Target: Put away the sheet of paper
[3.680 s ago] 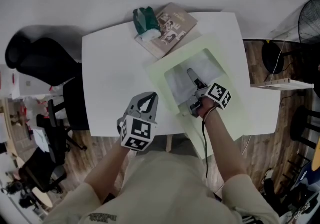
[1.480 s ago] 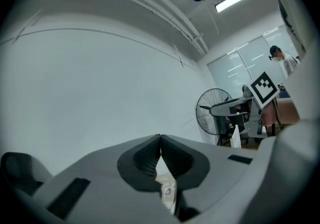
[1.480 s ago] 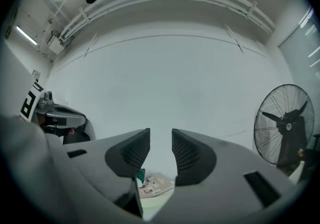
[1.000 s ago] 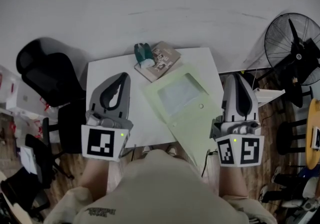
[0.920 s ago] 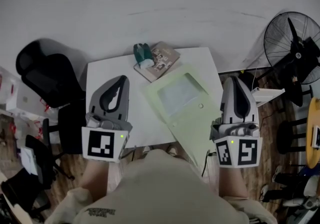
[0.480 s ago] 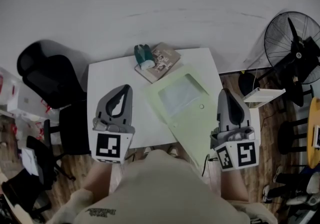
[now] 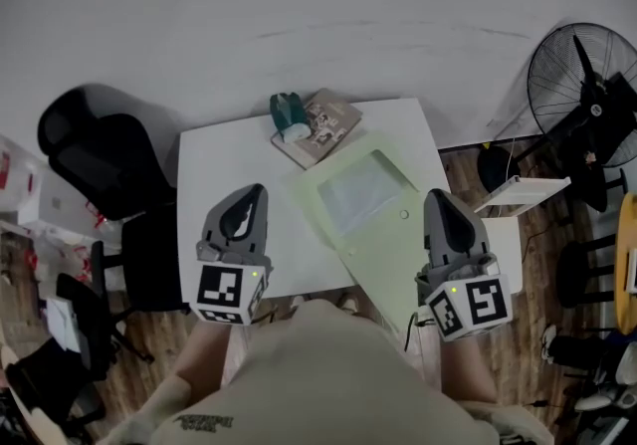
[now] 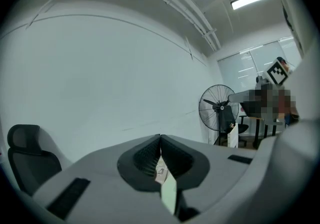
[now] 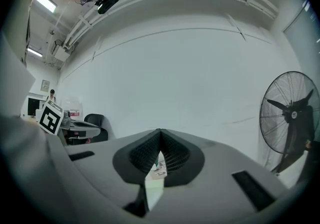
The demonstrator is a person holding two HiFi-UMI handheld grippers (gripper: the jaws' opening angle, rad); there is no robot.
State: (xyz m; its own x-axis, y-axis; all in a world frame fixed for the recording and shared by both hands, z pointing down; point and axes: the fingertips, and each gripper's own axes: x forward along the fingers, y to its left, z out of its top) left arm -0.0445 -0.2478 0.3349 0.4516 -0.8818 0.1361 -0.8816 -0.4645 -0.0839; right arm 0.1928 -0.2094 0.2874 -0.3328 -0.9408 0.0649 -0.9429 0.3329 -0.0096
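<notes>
A pale green folder point(image 7: 386, 244) lies slantwise on the white table point(image 7: 224, 159), its near end hanging over the front edge. The sheet of paper point(image 7: 359, 192) shows as a whitish patch through the folder's window. My left gripper point(image 7: 256, 190) is held up above the table's front left, shut and holding nothing. Right of the folder, my right gripper point(image 7: 435, 195) is also raised, shut and empty. In the left gripper view the left gripper point(image 8: 160, 138) points at a white wall. The right gripper point(image 9: 159, 131) does the same in its own view, with a sliver of the table showing between the jaws.
A book point(image 7: 326, 124) with a teal object point(image 7: 288, 114) beside it lies at the table's far edge. A black office chair point(image 7: 95, 164) stands to the left. A standing fan point(image 7: 587, 85) and a small white stand point(image 7: 523, 192) are at the right, on the wooden floor.
Earlier the right gripper rested on the folder over the paper; now it is lifted off. Over the last second both grippers drew back toward the person's body.
</notes>
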